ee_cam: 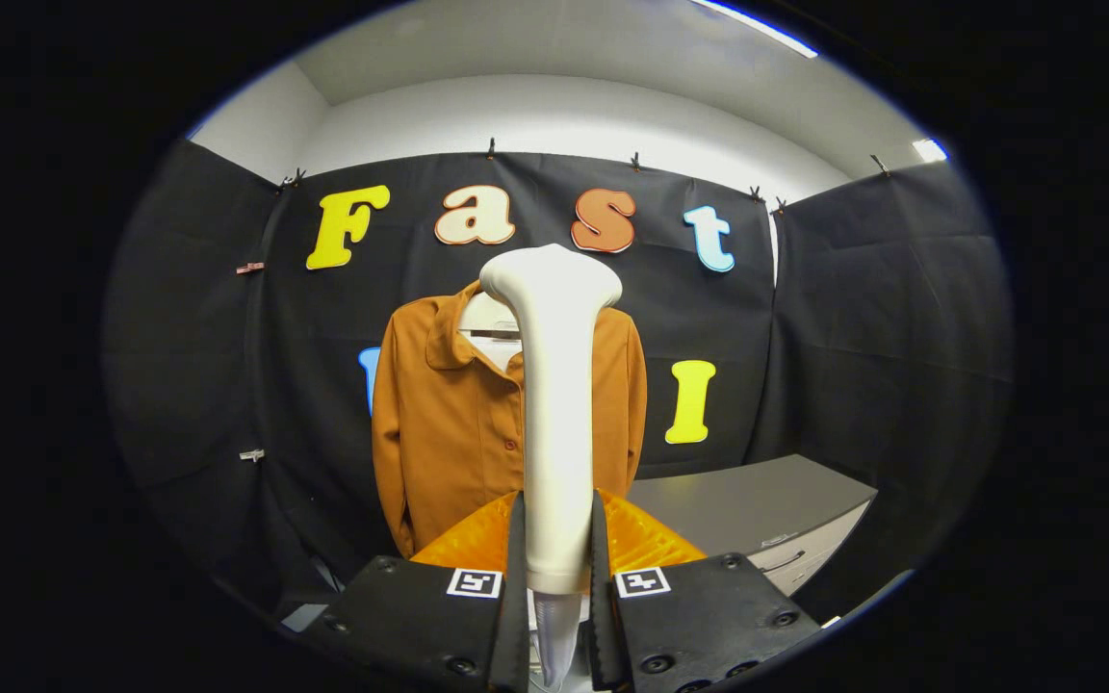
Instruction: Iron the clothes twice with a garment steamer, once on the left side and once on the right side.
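Observation:
My gripper (556, 539) is shut on the handle of a white garment steamer (554, 385), which stands upright between the fingers with its wide head at the top. Beyond it an orange-brown buttoned jacket (453, 423) hangs on a hanger against the black cloth wall. The steamer's body hides the middle of the jacket, and its head sits level with the collar. How far the steamer head is from the fabric I cannot tell.
A grey cabinet (757, 505) with a drawer handle stands to the right of the jacket, below the wall. Black cloth walls close in on the left, back and right.

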